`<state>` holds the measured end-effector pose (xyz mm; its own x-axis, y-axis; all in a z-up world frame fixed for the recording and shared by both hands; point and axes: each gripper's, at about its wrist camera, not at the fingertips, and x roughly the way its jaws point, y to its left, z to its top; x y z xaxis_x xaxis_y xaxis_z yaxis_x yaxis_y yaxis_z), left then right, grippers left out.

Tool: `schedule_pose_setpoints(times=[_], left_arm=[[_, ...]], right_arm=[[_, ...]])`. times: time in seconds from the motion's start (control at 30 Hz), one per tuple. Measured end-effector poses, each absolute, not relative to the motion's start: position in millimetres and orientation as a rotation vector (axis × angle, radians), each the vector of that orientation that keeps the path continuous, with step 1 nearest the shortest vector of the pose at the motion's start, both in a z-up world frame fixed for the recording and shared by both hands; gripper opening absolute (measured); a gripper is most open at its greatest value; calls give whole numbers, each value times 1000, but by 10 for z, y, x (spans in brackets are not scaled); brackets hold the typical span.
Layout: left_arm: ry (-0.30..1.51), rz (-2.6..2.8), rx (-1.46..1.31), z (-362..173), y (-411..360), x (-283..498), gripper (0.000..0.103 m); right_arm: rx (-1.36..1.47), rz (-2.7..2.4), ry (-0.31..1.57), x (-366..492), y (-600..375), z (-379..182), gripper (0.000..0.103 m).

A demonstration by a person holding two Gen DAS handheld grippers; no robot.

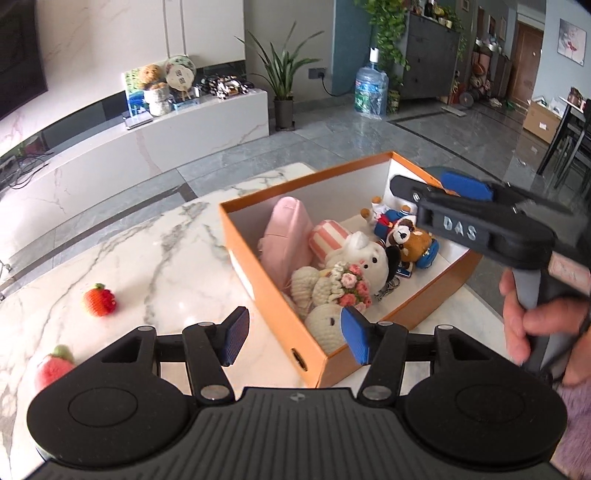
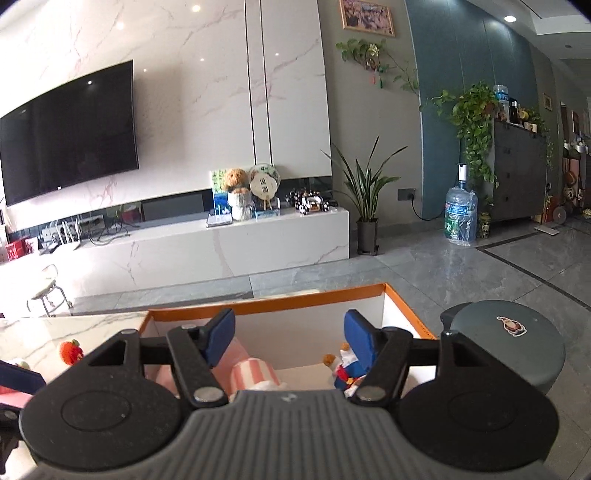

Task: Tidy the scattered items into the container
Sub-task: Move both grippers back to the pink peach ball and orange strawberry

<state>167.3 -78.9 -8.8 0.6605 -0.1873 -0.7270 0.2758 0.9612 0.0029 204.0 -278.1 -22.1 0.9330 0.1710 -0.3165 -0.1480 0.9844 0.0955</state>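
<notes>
Box on bench, long axis running away to the right, holds pink pouch, striped toy, white plush, sailor bear | strawberries left on bench, outside | left gripper fingers wide, empty | right gripper fingers wide, empty, over box

Wall: white marble panels, 1 dark television
Floor: grey glossy tiles
Furniture: long white media bench, grey cabinet
Light: recessed ceiling spots
</notes>
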Motion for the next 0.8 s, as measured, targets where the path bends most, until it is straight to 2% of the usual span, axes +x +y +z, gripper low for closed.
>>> schedule_pose_setpoints(times=[0.17, 0.63, 0.8], left_arm=[[755, -223, 71, 64, -577, 1464, 66], [650, -97, -90, 134, 250, 830, 69], [620, -29, -129, 72, 584, 673, 69]], right_arm=[[94, 179, 251, 1603, -2526, -126, 68], [33, 329, 242, 891, -1721, 83, 80], [-3, 370, 256, 734, -1434, 94, 80]])
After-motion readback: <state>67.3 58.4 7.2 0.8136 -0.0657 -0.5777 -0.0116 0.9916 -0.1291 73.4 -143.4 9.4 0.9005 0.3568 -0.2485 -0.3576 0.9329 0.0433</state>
